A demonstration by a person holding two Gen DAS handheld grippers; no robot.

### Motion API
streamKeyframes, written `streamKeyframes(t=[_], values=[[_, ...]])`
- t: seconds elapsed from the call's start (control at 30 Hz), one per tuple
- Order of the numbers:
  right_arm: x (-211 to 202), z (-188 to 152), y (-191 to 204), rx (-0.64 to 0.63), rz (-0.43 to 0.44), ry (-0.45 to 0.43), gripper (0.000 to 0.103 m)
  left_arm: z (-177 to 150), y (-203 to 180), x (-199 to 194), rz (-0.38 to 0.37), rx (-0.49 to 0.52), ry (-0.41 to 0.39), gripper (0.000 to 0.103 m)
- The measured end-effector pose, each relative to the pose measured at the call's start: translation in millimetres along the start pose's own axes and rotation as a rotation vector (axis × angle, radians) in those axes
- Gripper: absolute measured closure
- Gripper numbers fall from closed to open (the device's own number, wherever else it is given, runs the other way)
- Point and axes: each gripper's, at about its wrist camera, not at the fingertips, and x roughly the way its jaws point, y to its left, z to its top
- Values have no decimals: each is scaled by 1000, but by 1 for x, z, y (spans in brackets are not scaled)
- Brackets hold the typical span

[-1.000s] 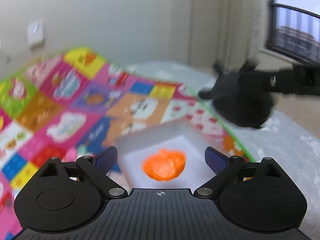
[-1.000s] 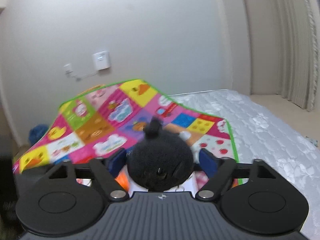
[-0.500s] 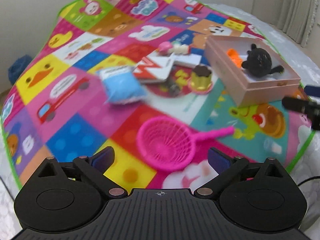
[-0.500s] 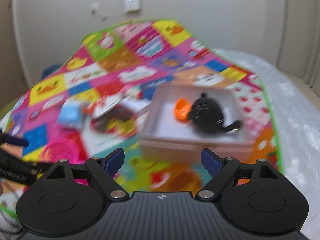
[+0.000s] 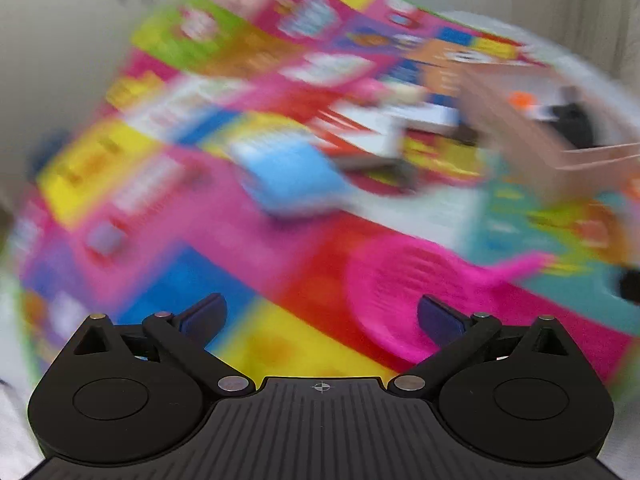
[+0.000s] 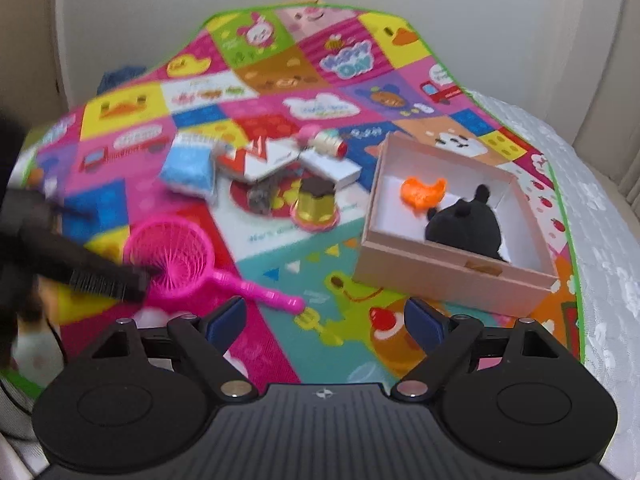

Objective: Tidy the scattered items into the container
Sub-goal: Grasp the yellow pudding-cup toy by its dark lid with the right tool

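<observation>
The left gripper (image 5: 320, 316) is hanging with its blue-padded jaws spread wide and nothing between them, low over the colourful patchwork play mat (image 6: 132, 108); its own view is smeared with motion blur. Just ahead of it the pink plastic scoop net (image 5: 404, 284) is lying on the mat, handle pointing toward the container. The right gripper (image 6: 326, 320) is likewise standing with its fingers apart and empty, looking down the mat from the near edge.

Further out, the shallow pale pink cardboard box (image 6: 452, 276) is sitting on the right side of the mat, holding an orange toy (image 6: 422, 192) and a black plush animal (image 6: 468, 224). Left of the box, a loose cluster is waiting: a gold pudding-shaped toy (image 6: 316, 204), a blue packet (image 6: 188, 168), a red-and-white carton (image 6: 260, 156), and a small white box (image 6: 332, 164) (a few smaller bits are too blurred to name).

By my reading, two items are already in, and the step in hand is reaching for the next one, probably the net. That calls for lowering the open jaws around its rim or handle, closing, then carrying it to the box.
</observation>
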Motion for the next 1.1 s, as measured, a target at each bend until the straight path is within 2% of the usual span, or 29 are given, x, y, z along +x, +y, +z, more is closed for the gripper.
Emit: streamKeyframes(t=[0.07, 0.1, 0.2, 0.27, 0.33, 0.37, 0.4, 0.43, 0.47, 0.57, 0.6, 0.73, 0.83, 0.9, 0.97, 1.1], values=[[6, -3, 13, -59, -10, 4, 17, 4, 16, 5, 83, -45, -11, 0], [8, -4, 20, -95, -12, 1, 17, 6, 27, 5, 82, -108, -3, 0], [15, -1, 40, -186, -16, -17, 17, 11, 67, -1, 17, -351, 3, 0], [21, 4, 51, -225, -37, -42, 17, 12, 86, -9, 20, -451, -24, 0], [29, 15, 55, -211, -53, -60, 27, 11, 99, -15, 45, -512, -51, 0], [35, 23, 56, -192, -64, -68, 36, 10, 105, -19, 47, -546, -61, 0], [42, 30, 56, -178, -85, -77, 44, 10, 109, -20, 40, -570, -65, 0], [50, 38, 57, -171, -116, -89, 47, 10, 112, -21, 27, -589, -65, 0], [60, 45, 59, -170, -156, -101, 51, 9, 112, -22, 13, -596, -60, 0], [94, 65, 68, -199, -271, -125, 52, 9, 106, -17, -36, -568, -31, 0], [105, 71, 68, -194, -285, -114, 52, 9, 103, -14, -48, -557, -19, 0], [139, 90, 59, -109, -287, -59, 52, 7, 94, -6, -86, -529, 7, 0], [154, 92, 54, -86, -258, -14, 52, 6, 91, -1, -91, -514, 15, 0], [159, 90, 56, -105, -238, 15, 53, 5, 90, 2, -101, -516, 26, 0], [160, 86, 60, -140, -227, 29, 60, 4, 91, 4, -114, -518, 34, 0], [149, 80, 66, -183, -196, 33, 60, 4, 90, 5, -120, -510, 40, 0]])
